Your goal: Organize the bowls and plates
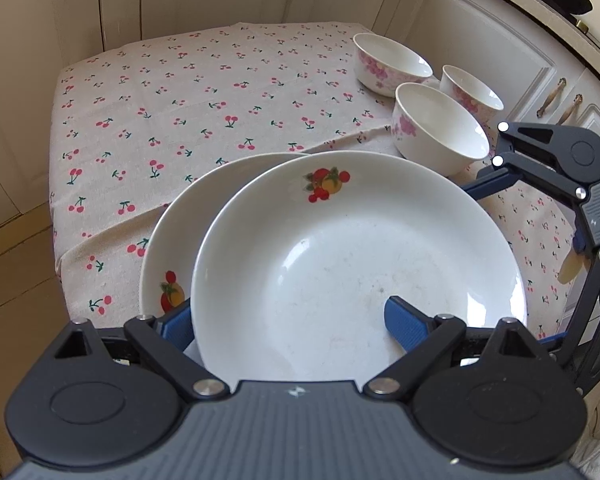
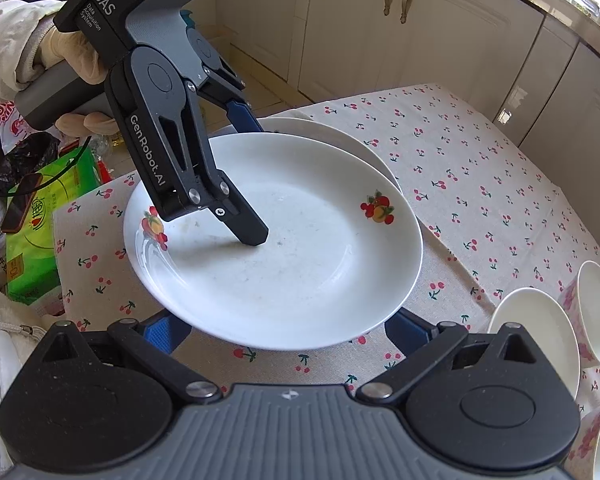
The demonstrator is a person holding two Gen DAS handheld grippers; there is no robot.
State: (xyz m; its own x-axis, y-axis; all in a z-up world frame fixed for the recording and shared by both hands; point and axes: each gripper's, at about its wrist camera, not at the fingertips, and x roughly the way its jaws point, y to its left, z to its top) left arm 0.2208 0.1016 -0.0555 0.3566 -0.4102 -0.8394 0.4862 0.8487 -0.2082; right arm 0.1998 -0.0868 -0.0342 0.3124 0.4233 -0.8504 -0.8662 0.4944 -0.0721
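White china fills the left wrist view: an empty top plate (image 1: 355, 264) overlaps a second plate (image 1: 172, 248) on the cherry-print bench (image 1: 180, 100). Three empty bowls (image 1: 439, 128) sit upper right. The left gripper (image 1: 292, 320) straddles the top plate's near rim, jaws apart, one blue finger (image 1: 403, 320) inside. In the right wrist view, a gloved hand (image 2: 60, 60) tilts that gripper steeply down. The right gripper (image 2: 288, 330) stands open at the plate's near edge, its fingertips hidden beneath.

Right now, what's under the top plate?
A second white plate lies under the top plate, sticking out on one side, on the cherry tablecloth. Most of the lower plate is covered, so anything on it is hidden.
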